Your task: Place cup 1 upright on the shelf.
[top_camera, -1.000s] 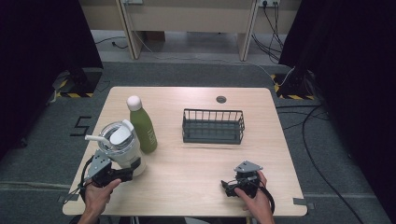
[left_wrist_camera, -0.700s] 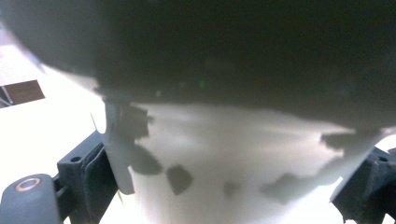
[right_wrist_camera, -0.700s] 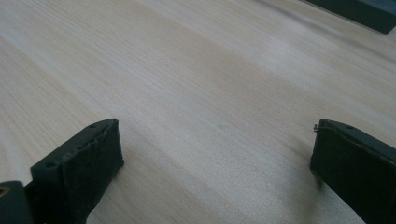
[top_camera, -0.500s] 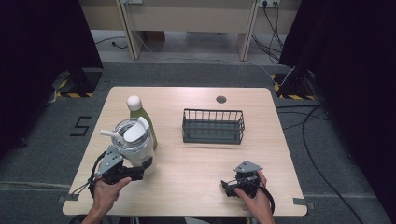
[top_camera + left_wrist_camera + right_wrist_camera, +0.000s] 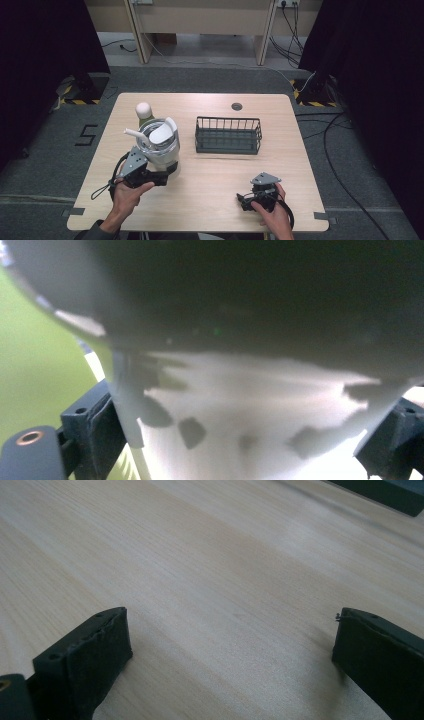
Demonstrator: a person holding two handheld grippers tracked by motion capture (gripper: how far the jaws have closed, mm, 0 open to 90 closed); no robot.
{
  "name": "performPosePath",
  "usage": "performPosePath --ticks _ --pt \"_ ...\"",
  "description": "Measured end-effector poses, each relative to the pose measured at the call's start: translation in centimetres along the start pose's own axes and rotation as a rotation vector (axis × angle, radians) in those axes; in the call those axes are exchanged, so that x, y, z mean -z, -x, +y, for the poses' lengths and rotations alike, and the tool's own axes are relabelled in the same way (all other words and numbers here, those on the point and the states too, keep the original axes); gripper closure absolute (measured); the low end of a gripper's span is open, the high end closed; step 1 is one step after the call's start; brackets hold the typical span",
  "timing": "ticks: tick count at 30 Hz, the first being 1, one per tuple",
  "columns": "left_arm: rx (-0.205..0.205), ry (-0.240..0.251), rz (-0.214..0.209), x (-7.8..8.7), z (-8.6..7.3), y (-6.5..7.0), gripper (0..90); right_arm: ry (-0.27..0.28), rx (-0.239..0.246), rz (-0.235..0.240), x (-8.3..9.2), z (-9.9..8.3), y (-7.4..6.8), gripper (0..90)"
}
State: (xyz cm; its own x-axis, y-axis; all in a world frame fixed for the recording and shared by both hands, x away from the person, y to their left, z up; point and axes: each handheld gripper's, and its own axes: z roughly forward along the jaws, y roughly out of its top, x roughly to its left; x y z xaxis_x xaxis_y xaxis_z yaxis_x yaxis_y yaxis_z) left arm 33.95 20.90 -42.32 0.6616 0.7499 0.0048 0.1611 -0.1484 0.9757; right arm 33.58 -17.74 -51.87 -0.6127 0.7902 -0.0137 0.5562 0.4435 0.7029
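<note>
Left gripper (image 5: 167, 172) clamps the white tumbler (image 5: 159, 142) at the table's (image 5: 210, 200) nine o'clock; carry it upright, level, toward the wire basket (image 5: 228, 135) at three o'clock; right gripper (image 5: 245, 200) rests open

Even overhead light on the desk (image 5: 210, 200), dark surroundings; left gripper view heavily blurred and shadowed at top, right gripper view soft-focused beyond jaws.

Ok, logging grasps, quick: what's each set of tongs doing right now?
Left tongs: closed on the white tumbler.
Right tongs: open, holding nothing, low over the table.
</note>
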Motion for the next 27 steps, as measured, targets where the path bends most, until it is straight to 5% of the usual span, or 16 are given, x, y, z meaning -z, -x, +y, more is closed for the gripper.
performPosePath --ticks 27 --pt "0.005 0.019 -0.039 -8.0 4.6 -0.9 10.0 -0.001 0.004 0.008 0.0 0.0 -0.1 2.5"
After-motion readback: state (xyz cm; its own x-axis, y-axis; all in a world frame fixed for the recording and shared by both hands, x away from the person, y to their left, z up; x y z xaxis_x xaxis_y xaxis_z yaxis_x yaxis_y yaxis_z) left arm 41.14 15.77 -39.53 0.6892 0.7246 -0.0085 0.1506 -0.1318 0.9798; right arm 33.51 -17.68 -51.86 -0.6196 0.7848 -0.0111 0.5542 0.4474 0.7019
